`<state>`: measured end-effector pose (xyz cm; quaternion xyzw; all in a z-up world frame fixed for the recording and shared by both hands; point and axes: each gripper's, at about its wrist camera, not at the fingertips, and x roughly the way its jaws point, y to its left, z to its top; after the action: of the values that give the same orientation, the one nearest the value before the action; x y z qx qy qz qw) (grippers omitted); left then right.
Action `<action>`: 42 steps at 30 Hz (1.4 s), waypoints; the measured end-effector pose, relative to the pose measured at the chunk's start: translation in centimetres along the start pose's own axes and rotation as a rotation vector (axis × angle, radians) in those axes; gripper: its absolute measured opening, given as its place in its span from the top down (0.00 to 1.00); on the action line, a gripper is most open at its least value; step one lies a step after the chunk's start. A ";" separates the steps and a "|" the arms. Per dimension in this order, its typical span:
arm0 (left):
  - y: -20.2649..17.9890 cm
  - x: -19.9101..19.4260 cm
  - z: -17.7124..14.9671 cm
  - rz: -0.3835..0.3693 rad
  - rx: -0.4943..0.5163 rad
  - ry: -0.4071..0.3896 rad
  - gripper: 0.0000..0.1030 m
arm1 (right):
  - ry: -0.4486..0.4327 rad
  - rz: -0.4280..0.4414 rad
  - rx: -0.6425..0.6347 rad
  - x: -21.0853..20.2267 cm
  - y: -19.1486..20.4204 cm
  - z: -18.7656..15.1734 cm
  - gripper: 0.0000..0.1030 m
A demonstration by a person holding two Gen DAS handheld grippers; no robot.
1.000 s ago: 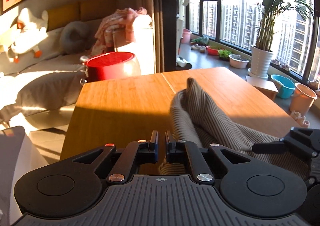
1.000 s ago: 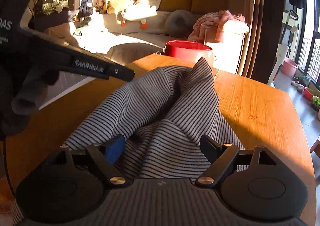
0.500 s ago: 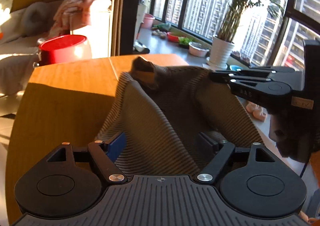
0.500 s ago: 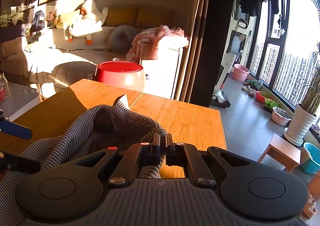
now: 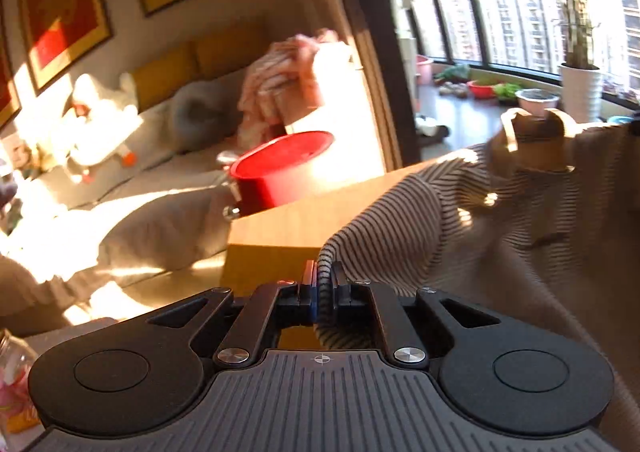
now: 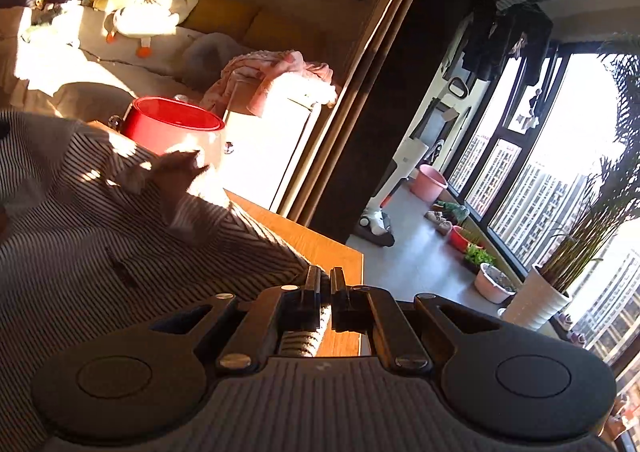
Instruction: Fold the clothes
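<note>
A striped grey-and-white garment (image 5: 500, 236) hangs spread above the wooden table (image 5: 288, 224), stretched between both grippers. My left gripper (image 5: 323, 284) is shut on the garment's left edge, a fold of striped cloth pinched between its fingers. In the right wrist view the same garment (image 6: 120, 236) fills the left half, and my right gripper (image 6: 326, 292) is shut on its right edge above the table (image 6: 320, 248). The collar (image 5: 532, 140) sticks up at the top. The garment's lower part is hidden behind the gripper bodies.
A red pot (image 5: 284, 168) stands just beyond the table's far edge. Behind it are a sofa with a plush duck (image 6: 152, 12) and a pink blanket (image 6: 276, 76). Potted plants (image 6: 560, 280) and tubs line the window at the right.
The left gripper, open half a second ago, has shut on the garment's edge. Both grippers have risen and tilted, lifting the garment off the table and spreading it between them.
</note>
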<state>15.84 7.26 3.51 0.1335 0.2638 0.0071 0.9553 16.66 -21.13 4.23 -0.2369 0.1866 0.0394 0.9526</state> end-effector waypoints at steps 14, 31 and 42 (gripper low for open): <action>2.7 -4.2 1.1 -0.261 -0.142 -0.019 0.46 | 0.010 0.595 0.084 -10.2 2.7 -0.5 0.52; -4.4 -11.2 -3.5 -0.640 0.000 0.058 0.12 | -0.070 0.216 0.109 -11.7 -0.4 0.5 0.91; -8.9 -13.7 -9.3 -0.690 0.263 0.127 0.07 | 0.058 0.359 -0.049 -15.2 0.9 -5.8 0.48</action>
<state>-1.20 -0.18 0.38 0.1577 0.3507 -0.3407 0.8580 0.46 -22.80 4.75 -0.2242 0.2524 0.2064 0.9184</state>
